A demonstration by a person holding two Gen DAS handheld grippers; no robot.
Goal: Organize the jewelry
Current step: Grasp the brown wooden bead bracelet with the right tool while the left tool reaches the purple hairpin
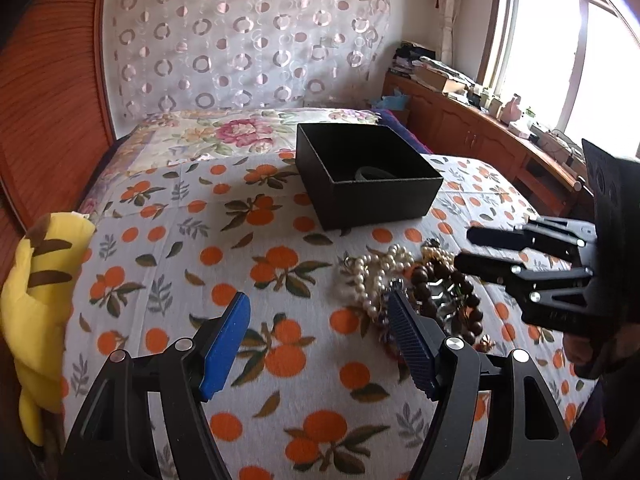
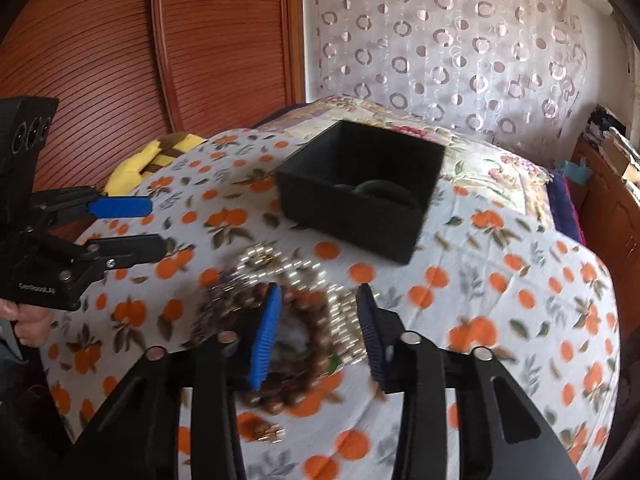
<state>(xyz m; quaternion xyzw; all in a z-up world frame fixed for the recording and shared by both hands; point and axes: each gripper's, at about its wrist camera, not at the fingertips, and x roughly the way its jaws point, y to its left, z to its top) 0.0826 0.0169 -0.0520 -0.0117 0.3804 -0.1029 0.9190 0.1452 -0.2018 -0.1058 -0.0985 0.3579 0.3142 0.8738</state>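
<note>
We see daylight glare from the window point(image 1: 560, 52) at upper right; the right wrist view is motion-blurred; fisheye bending darkens both frames' corners.

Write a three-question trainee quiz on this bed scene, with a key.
1. True or false: the black box has its lid on.
2. Multiple choice: where does the jewelry pile lie? A) inside the box; B) on the orange-print bedspread, in front of the box; C) on the yellow plush toy.
3. Fill in: the left tongs stand ____, with nothing between them.

Key:
1. False. The box is open on top, with a dark ring-shaped item inside.
2. B.
3. Open.
</note>
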